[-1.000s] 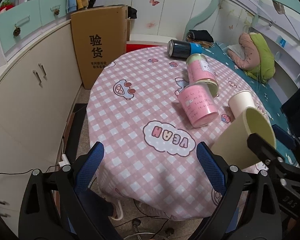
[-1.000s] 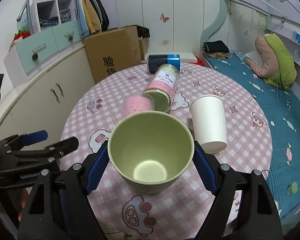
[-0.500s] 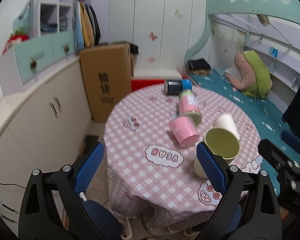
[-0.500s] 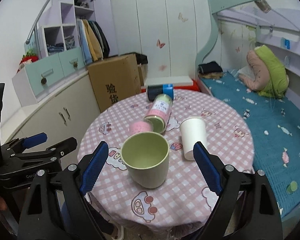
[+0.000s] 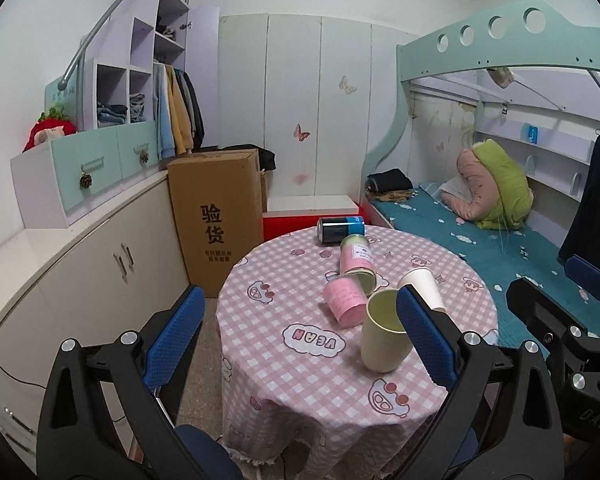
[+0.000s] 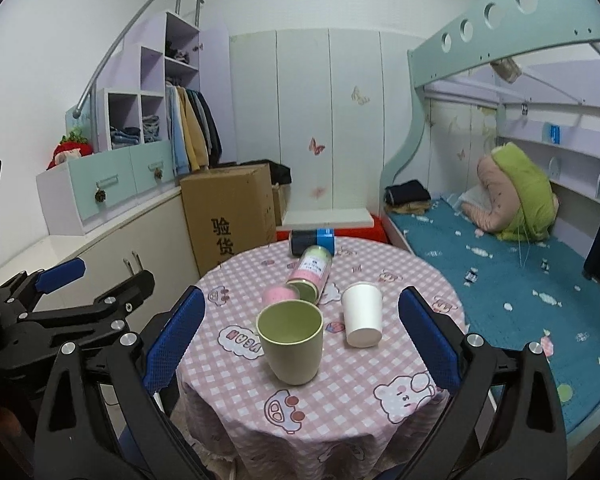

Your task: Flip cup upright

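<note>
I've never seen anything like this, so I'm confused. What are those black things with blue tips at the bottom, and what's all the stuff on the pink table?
Those are two grabbing tools, one in each of a person's hands; there is no robot here. Each tool has two fingers with blue pads and a small camera that looks out between them. One picture comes from the left gripper, the other from the right gripper. Both are open and hold nothing.

On the round table with the pink checked cloth a green cup stands upright, mouth up. Beside it a white paper cup stands upside down. Behind them lie a pink canister, a pink and green jar and a dark can with a blue band, all on their sides.
</note>
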Demonstrator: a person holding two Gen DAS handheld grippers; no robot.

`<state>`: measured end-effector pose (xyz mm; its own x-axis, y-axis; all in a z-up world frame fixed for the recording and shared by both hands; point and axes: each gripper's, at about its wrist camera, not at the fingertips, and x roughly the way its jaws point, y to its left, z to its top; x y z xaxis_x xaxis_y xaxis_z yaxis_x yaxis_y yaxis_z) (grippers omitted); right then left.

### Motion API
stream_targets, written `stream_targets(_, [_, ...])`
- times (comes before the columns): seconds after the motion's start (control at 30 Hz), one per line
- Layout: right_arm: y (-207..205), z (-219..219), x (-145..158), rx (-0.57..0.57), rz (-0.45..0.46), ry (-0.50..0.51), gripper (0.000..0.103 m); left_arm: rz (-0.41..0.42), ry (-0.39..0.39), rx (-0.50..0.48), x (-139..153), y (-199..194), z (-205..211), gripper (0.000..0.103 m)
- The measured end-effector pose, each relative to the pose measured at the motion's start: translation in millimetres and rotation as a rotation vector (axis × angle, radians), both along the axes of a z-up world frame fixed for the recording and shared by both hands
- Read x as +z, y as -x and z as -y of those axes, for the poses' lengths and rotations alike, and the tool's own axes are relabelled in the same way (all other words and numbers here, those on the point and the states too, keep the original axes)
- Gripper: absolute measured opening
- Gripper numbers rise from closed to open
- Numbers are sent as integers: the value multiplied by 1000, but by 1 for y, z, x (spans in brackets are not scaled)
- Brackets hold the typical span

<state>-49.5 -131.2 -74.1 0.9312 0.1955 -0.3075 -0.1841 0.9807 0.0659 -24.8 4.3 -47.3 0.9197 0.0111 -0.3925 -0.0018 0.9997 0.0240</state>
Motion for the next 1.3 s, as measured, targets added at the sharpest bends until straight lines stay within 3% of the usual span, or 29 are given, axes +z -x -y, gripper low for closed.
stream_targets(1.3, [19,10,7,-9,65,-11,94,86,-23,2,14,17,12,98])
